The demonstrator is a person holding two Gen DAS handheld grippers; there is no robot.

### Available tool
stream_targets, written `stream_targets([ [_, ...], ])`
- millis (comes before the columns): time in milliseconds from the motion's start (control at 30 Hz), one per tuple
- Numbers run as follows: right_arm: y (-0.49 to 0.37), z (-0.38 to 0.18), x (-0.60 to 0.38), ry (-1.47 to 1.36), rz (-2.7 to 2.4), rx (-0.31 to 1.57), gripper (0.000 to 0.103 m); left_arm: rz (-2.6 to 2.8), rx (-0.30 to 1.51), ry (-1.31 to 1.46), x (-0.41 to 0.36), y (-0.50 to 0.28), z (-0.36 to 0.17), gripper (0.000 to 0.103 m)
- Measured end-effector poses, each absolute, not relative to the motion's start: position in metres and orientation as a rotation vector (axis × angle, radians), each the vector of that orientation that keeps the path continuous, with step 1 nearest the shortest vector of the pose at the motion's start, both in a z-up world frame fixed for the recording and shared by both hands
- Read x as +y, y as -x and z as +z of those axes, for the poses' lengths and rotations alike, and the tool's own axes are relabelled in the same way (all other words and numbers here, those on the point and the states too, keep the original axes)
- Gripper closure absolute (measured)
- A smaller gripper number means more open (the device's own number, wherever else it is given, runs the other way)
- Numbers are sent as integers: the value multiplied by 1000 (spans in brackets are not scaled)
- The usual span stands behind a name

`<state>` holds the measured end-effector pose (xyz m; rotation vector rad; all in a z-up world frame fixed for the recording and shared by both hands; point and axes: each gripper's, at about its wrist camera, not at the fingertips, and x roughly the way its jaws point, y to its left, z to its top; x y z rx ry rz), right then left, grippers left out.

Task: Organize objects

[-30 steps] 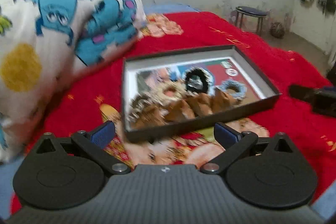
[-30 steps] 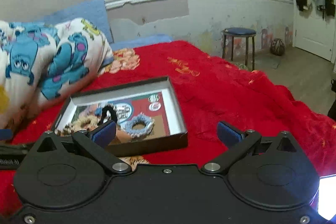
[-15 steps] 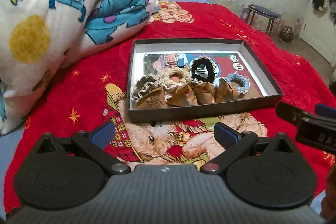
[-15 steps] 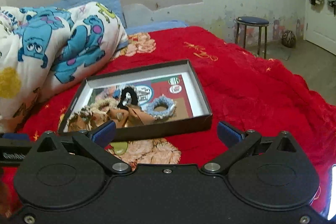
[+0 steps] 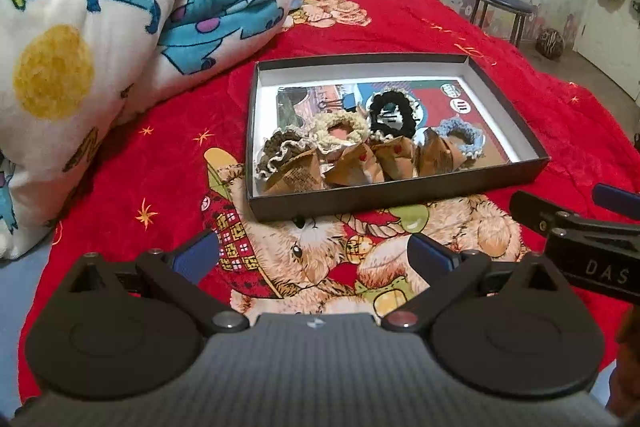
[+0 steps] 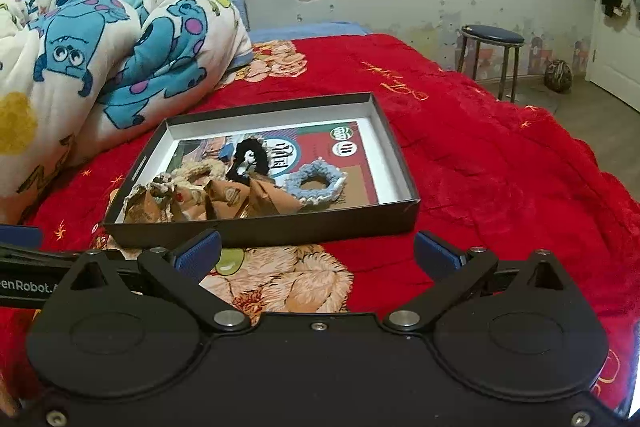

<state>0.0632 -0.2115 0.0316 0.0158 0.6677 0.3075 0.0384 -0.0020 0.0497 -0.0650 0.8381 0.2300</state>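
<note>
Hovering wide open and empty before the box (image 5: 392,203), both grippers (image 5: 314,253) (image 6: 318,253) faced soft, light scrunchies (image 5: 460,139), best pinched by the ruffle

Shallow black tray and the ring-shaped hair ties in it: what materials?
Shallow black tray: looks like matte cardboard, a box lid or base; thin straight walls, white inside. Light blue hair tie and black hair tie: apparently crocheted yarn, loopy ruffled texture. Brown tags on them: probably kraft paper, creased.

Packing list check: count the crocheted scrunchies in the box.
4, all in the box: brown scrunchie at its left, cream scrunchie next, black scrunchie behind, blue scrunchie rightmost. More may hide under the paper tags.
</note>
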Motion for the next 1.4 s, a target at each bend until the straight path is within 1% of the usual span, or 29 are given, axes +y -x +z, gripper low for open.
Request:
stream_targets([
  [433,-79,7,-199,-31,311,727,0,281,901,-12,3,-57,20,0],
  [767,-85,2,-200,-79,312,750,0,271,908,3,2,-59,17,0],
  [1400,-80,6,-196,-44,299,724,0,234,891,-6,-2,-58,17,0],
])
